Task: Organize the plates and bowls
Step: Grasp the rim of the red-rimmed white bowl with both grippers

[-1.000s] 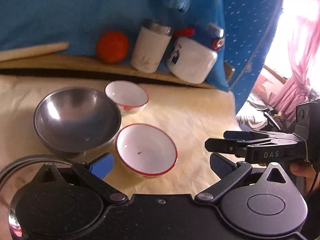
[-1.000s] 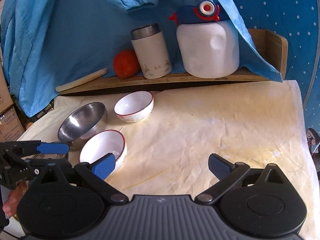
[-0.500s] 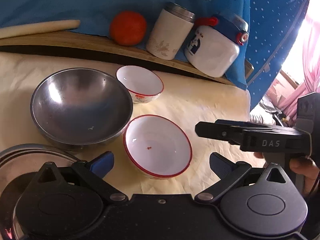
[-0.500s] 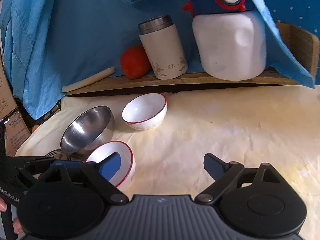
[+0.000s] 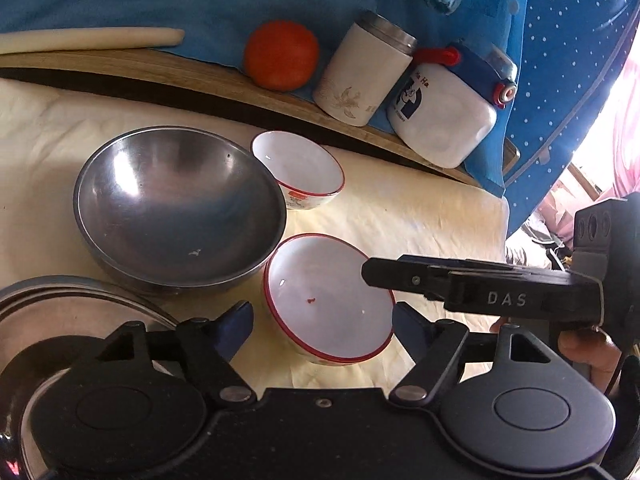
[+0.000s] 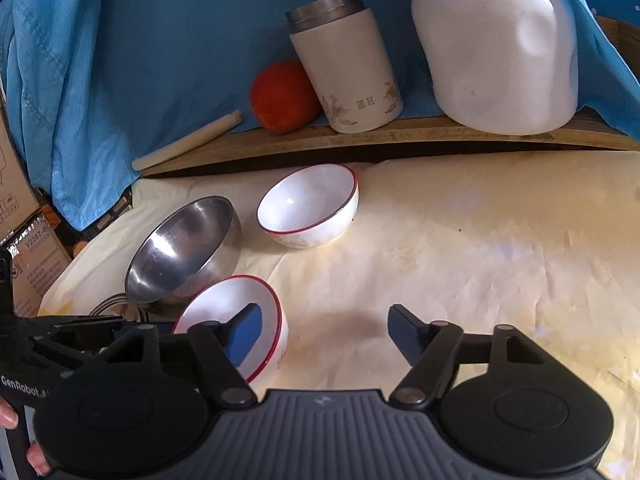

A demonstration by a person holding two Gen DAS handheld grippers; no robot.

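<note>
while both tools stood apart, the left tool [image 5: 322, 326] straddled the near bowl [image 5: 328, 300] on the bench [image 6: 460, 248]; the right tool [image 6: 324, 330] reached its rim. next: close gently, then stack it.

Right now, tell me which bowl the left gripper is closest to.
The near white bowl, red-rimmed with a red speck inside, sits between the open fingers of the left gripper. The other white bowl lies farther back by the shelf; the steel bowl is off left.
</note>
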